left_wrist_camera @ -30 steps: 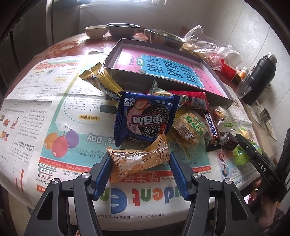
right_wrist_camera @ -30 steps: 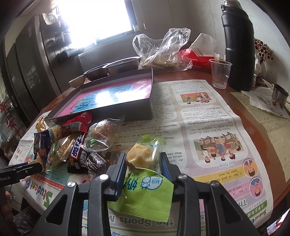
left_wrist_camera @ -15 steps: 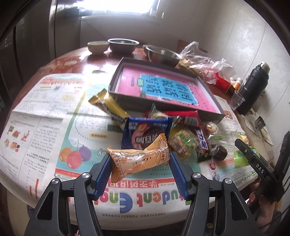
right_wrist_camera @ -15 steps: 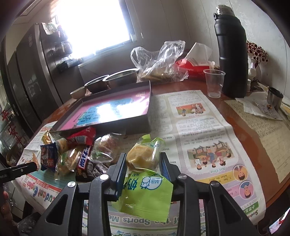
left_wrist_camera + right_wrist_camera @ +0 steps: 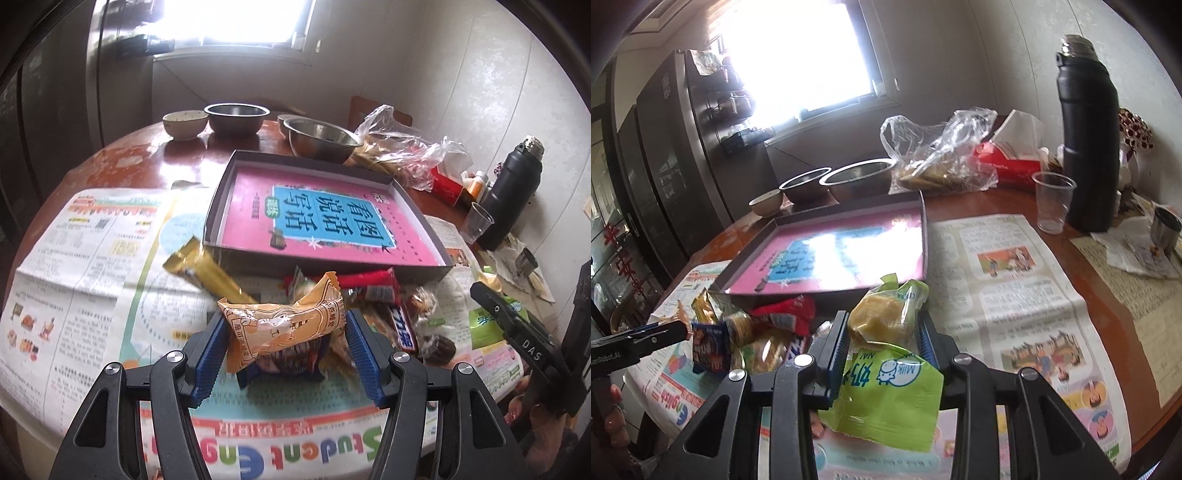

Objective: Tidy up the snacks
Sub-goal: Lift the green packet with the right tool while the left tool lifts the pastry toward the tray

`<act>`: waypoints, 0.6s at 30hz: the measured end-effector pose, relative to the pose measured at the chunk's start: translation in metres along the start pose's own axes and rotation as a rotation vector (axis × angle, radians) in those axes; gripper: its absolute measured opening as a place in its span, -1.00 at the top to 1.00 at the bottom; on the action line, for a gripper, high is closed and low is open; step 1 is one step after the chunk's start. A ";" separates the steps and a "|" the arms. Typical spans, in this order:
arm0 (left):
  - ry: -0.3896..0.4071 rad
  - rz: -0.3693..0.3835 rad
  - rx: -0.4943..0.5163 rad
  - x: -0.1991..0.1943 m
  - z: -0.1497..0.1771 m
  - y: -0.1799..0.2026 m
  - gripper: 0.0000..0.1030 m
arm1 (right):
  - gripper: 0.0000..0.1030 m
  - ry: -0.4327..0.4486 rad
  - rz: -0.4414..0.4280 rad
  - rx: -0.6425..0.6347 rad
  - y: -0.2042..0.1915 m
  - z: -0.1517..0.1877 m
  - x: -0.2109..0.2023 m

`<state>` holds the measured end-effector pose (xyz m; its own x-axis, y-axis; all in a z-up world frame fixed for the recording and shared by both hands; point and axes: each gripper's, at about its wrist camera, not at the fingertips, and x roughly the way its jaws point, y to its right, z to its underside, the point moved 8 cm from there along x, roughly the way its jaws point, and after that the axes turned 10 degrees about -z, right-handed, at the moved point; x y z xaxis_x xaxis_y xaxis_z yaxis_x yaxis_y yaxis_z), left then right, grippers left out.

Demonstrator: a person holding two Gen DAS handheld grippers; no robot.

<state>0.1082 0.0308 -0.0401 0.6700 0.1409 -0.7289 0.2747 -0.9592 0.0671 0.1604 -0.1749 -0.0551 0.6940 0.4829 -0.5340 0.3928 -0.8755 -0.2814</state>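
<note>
My left gripper (image 5: 284,328) is shut on an orange snack packet (image 5: 284,325) and holds it above a pile of snacks (image 5: 373,306) on the newspaper. My right gripper (image 5: 882,332) is shut on a green milk-snack packet (image 5: 890,369) and holds it above the table, right of the same pile (image 5: 757,332). A shallow box with a pink and blue bottom (image 5: 317,210) lies just behind the pile and also shows in the right wrist view (image 5: 842,251). The right gripper's side (image 5: 524,343) shows in the left wrist view.
Newspaper (image 5: 92,277) covers the round wooden table. Bowls (image 5: 236,118) and a plastic bag (image 5: 402,151) stand behind the box. A black flask (image 5: 1086,136), a plastic cup (image 5: 1052,203) and a red tissue box (image 5: 1004,158) stand at the right.
Both grippers have risen from the table with their packets. The left one lifted the orange packet off the blue packet in the pile.
</note>
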 end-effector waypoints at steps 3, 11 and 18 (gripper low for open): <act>-0.006 0.004 0.003 0.009 -0.010 0.001 -0.25 | 0.30 -0.002 -0.007 -0.009 -0.005 -0.009 0.009; -0.017 0.003 0.017 0.036 -0.037 0.004 -0.25 | 0.30 -0.015 -0.024 -0.010 -0.012 -0.030 0.038; -0.020 0.001 0.026 0.056 -0.060 0.005 -0.25 | 0.30 -0.029 -0.020 -0.004 -0.010 -0.044 0.062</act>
<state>0.1889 0.0485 -0.0394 0.6565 0.1354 -0.7420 0.2561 -0.9653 0.0504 0.2262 -0.1356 -0.0507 0.6684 0.4993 -0.5513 0.4088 -0.8658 -0.2885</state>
